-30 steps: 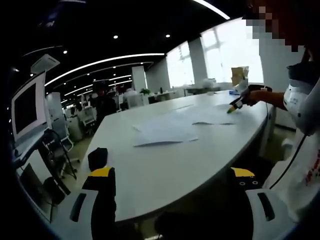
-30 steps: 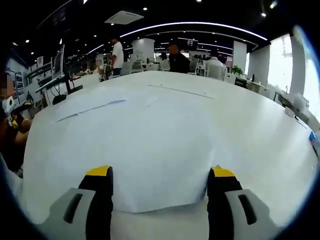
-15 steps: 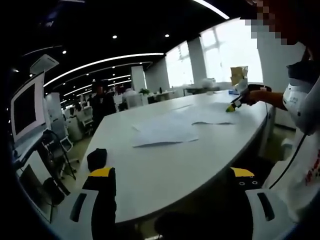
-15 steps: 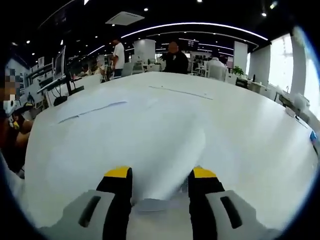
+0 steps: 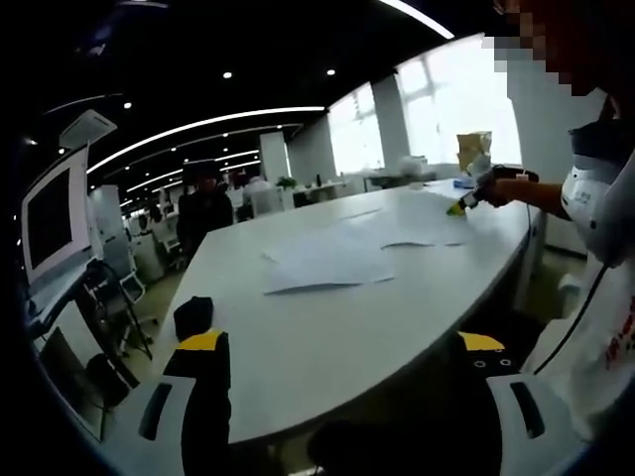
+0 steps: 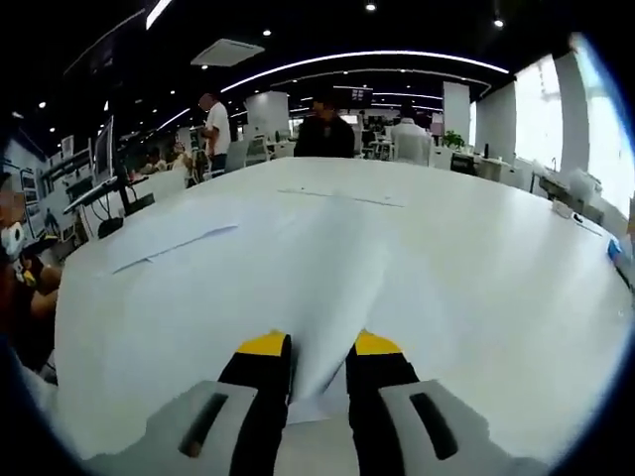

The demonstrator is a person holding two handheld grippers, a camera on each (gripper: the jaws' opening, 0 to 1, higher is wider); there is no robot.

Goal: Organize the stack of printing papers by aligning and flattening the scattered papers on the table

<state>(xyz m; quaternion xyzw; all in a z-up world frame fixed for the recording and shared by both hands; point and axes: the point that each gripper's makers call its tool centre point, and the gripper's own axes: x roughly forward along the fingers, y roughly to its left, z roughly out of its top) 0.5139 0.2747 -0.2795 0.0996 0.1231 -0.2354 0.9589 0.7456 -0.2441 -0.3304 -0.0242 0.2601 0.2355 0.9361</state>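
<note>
Over at the far side, the right gripper (image 6: 308, 347) has its two yellow-tipped jaws pinched almost together on the near edge of one sheet of paper (image 6: 347, 268), which bows up into a ridge between them. Another sheet (image 6: 174, 233) lies flat further along the white table (image 6: 496, 288). The left gripper (image 5: 342, 347) hangs off the table's end, jaws wide apart and holding nothing; from there, two overlapping loose sheets (image 5: 327, 260) show mid-table.

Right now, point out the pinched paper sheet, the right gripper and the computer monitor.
pinched paper sheet (image 6: 332, 288), right gripper view, raised fold
right gripper (image 6: 319, 347), right gripper view, between its fingertips
computer monitor (image 5: 52, 216), left gripper view, dark screen
</note>
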